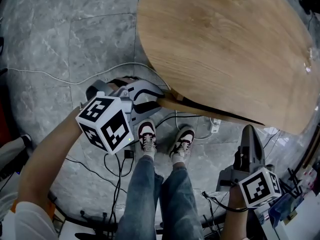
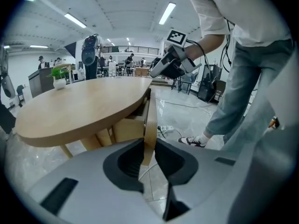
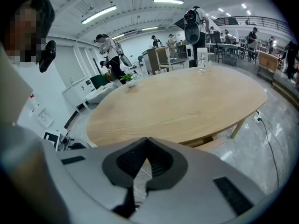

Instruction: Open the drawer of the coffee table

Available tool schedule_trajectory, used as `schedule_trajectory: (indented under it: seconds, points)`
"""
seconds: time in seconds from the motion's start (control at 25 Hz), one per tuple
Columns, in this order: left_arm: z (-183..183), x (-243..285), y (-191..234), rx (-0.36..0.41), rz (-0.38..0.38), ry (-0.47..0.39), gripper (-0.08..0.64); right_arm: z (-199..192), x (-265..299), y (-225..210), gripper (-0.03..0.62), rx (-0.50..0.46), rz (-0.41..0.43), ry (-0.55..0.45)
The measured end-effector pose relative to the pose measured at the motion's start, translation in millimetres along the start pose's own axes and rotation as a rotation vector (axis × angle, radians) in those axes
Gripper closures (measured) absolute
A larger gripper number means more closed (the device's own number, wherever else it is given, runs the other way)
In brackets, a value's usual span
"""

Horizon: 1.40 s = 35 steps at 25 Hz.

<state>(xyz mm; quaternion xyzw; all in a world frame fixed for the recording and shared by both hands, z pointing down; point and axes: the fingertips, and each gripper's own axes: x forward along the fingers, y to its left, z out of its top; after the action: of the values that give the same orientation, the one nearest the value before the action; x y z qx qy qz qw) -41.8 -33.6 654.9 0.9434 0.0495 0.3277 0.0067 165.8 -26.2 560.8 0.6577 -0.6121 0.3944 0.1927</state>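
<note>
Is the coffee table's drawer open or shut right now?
Partly open. The drawer juts out from under the tabletop, a dark gap above it; the left gripper is clamped on its front.

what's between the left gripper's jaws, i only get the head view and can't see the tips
Observer: The left gripper is shut on the thin light-wood drawer front, a pad on each face.
Operator: and the right gripper, holding anything
Observer: No. The right gripper is shut and empty, with the oval light-wood table top ahead of it.
Operator: is the drawer box showing
Observer: Yes, the left gripper view shows the drawer's light-wood side behind the front, under the top's edge.
</note>
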Motion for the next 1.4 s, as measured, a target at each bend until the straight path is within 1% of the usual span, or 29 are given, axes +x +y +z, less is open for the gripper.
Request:
schedule_trajectory:
  seconds: [0.2,0.44,0.64,0.96,1.28,1.4]
  points:
    - [-1.1,0.8,-17.5,0.005,-0.032,0.010,0.495,-0.3,0.3,0.1,0.592,0.023,-0.001,-0.004]
    - [-4.3,1.6,-35.2,0.002,-0.045,0.021,0.494,-4.8,0.0,3.5,0.592,0.022,0.011,-0.003]
    - [-1.7,0.6,-33.6,0.004,-0.045,0.029,0.495,-2.7,1.1,5.2,0.592,0.011,0.021,0.006]
    - [-4.1,0.4,-33.4,0.008,-0.056,0.042,0.495,-11.0,-4.5,-1.9,0.592,0.045,0.001,0.001]
    - [0.1,-4.3,-35.9,-0.015,-0.073,0.031,0.494,-13.2,-7.3,-1.1,0.592,0.049,-0.001,0.001]
    - [0.9,-4.3,-39.5,-0.006,-0.092,0.026,0.494,-16.0,-4.7,-2.4,0.592,0.051,-0.005,0.004]
